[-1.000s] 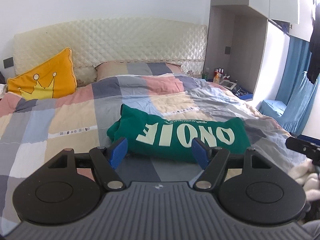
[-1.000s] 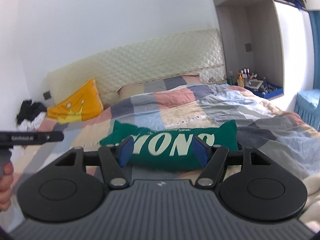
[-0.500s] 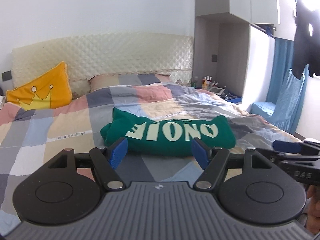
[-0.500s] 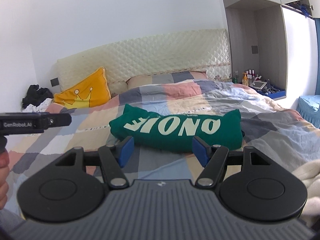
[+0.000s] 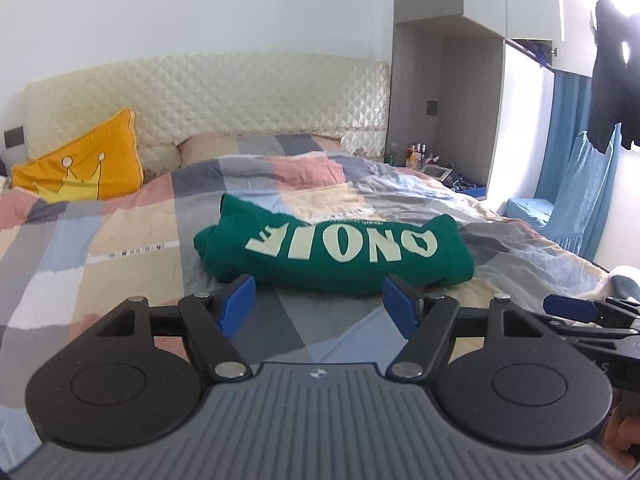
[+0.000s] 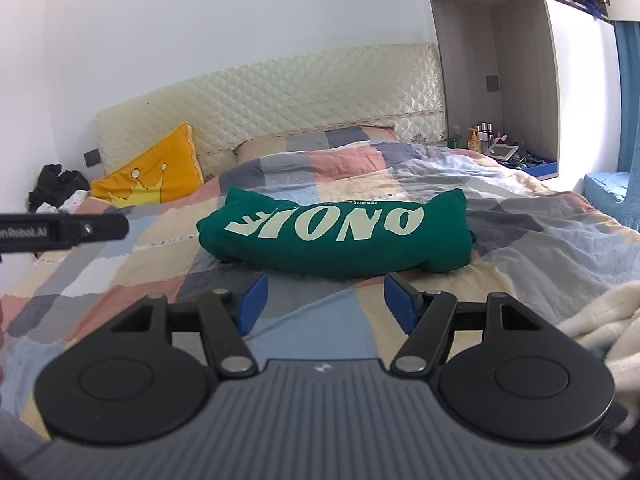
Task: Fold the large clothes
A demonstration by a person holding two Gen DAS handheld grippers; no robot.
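Green sweatshirt (image 5: 336, 248) on patchwork-quilted bed (image 5: 132, 240)

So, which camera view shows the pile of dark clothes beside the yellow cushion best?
The right wrist view: the dark clothes lie in plain sight left of the yellow cushion, by the wall. In the left wrist view the cushion sits at the frame edge and the pile is almost wholly cut off.

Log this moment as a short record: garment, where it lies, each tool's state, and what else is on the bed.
garment: green sweatshirt, bunched, pale lettering on top
surface: patchwork quilt on the bed
left tool: open, nothing between the pads, short of the sweatshirt
right tool: open, holding nothing, short of the sweatshirt
other items: yellow crown cushion at the headboard; white fluffy blanket at the quilt's right edge
folding: not started
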